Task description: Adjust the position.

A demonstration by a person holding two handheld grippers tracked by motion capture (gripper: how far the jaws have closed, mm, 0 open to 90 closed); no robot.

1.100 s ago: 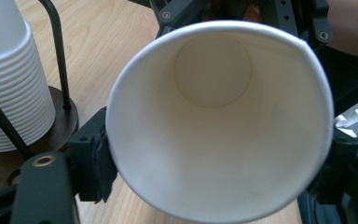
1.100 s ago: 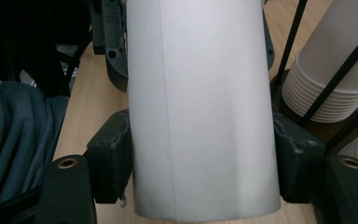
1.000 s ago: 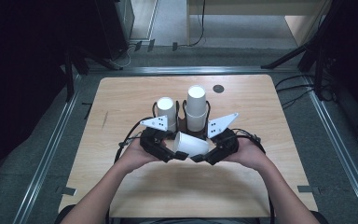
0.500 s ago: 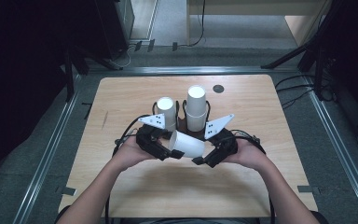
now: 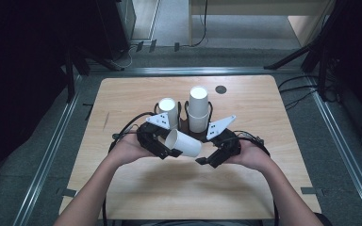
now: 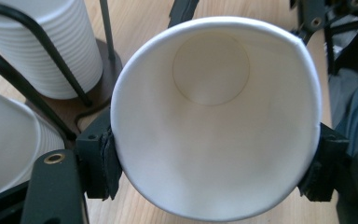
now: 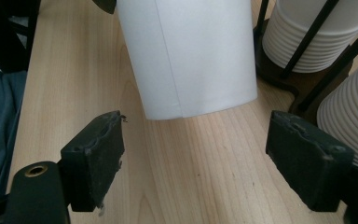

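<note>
A white paper cup [image 5: 185, 142] lies on its side above the table, and my left gripper [image 5: 167, 148] is shut on it. In the left gripper view the cup [image 6: 214, 116] turns its open mouth toward the camera, with both pads [image 6: 105, 158] pressing its rim. My right gripper [image 5: 206, 160] stands open just off the cup's base. Its jaws have just been opening. In the right gripper view the cup's base [image 7: 191, 56] lies just beyond the right gripper [image 7: 203, 158], and its pads [image 7: 98, 154] do not touch it.
Two stacks of white cups, a shorter one [image 5: 168, 112] and a taller one [image 5: 199, 108], stand upside down in a black wire holder [image 5: 183, 123] just behind the grippers. A small dark disc [image 5: 221, 89] marks the table's far side. Metal rails run along both table sides.
The right gripper has let go of the cup's base and opened. The cup stays in the left gripper and has tilted slightly. Both hands have hardly moved.
</note>
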